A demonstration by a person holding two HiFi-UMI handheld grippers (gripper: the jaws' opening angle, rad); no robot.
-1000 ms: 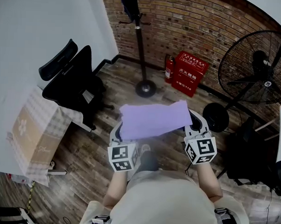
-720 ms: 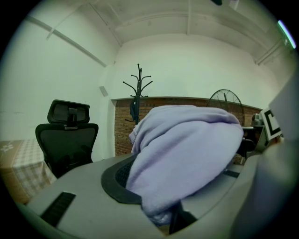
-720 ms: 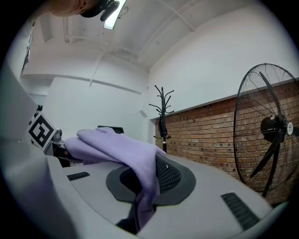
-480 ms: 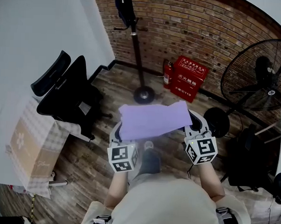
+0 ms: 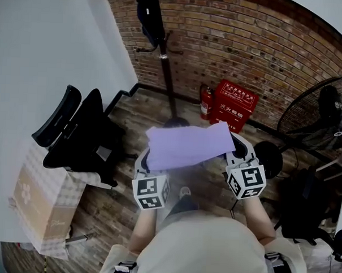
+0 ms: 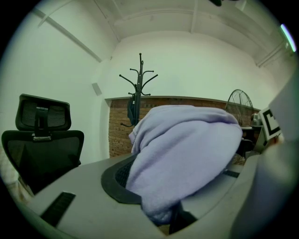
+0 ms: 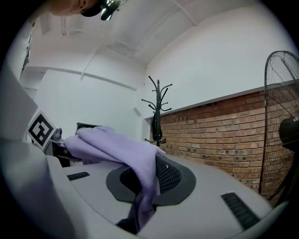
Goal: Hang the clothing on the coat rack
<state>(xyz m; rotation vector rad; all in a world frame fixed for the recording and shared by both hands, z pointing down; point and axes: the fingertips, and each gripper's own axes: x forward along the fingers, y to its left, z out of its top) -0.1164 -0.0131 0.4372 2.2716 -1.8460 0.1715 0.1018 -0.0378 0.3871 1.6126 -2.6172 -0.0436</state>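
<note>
Lilac garment in the left tool, coat rack beyond.

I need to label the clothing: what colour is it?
The garment is plain light purple, clearest in the head view.

The person wears a loose, pale beige short-sleeved top; a dark strap with pale fittings shows at each side of it. The left gripper and right gripper have smooth light-grey shells with dark slots and round black mesh pads on the jaws. Each carries a white cube printed with black square markers.
</note>
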